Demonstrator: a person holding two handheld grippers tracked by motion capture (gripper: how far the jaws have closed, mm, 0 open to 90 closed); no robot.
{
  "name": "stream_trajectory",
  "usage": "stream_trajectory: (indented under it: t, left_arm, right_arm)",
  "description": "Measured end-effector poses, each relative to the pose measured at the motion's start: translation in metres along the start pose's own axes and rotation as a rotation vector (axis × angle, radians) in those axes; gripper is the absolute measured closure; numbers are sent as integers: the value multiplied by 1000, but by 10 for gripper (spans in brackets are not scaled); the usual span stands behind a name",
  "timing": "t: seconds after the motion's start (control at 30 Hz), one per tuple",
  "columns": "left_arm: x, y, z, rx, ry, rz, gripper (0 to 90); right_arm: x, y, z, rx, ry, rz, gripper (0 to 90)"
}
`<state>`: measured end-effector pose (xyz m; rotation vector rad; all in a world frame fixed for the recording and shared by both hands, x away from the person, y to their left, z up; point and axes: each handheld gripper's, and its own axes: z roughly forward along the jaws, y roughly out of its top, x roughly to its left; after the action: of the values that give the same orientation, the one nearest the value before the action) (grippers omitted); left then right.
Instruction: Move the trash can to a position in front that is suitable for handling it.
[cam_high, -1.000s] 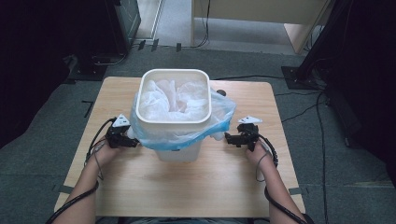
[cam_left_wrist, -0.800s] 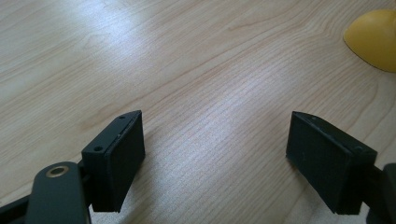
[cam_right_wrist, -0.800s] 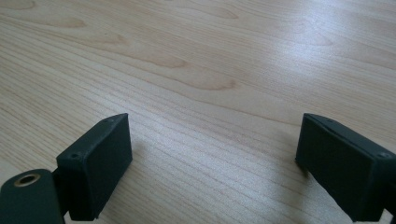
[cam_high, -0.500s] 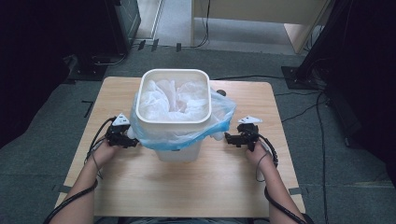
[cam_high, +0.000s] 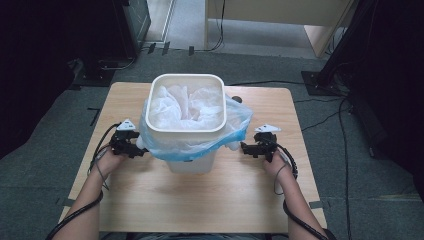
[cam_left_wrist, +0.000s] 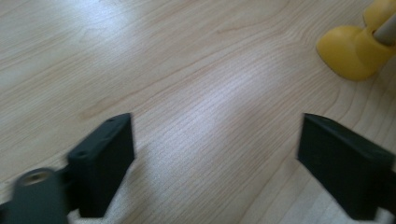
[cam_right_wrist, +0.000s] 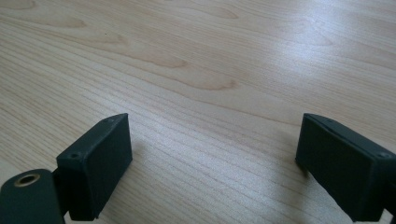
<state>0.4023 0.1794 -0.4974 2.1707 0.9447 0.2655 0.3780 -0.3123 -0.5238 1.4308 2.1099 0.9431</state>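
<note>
Your left tool (cam_high: 131, 145) has just opened, nothing between its jaws; right tool (cam_high: 252, 147) gapes too: bag (cam_high: 235, 125) released over the bin (cam_high: 187, 132).

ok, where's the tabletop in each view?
High view: tabletop in the middle, under the white bin.
Left gripper view: tabletop from top left to lower middle; yellow object top right.
Right gripper view: tabletop across the upper and middle area.
Shared landmark: its pale wood grain.
</note>
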Motion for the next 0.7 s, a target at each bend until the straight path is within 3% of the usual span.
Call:
stream_trajectory:
  t: [0.1, 0.27, 0.4, 0.57, 0.7]
  left_arm:
    - [1, 1, -3, -18, -20, -18, 92]
    - [-1, 5, -6, -11, -19, -12, 96]
    - [-4, 9, -9, -30, -53, -24, 95]
    - [-2, 14, -11, -40, -67, -80, 96]
    - [-3, 16, -13, -38, -90, -80, 96]
  right_arm:
    - [0, 0, 0, 0, 0, 0, 107]
    - [0, 0, 0, 0, 0, 0, 107]
    - [0, 0, 0, 0, 0, 0, 107]
    - [0, 0, 0, 0, 0, 0, 107]
    - [0, 0, 0, 0, 0, 0, 107]
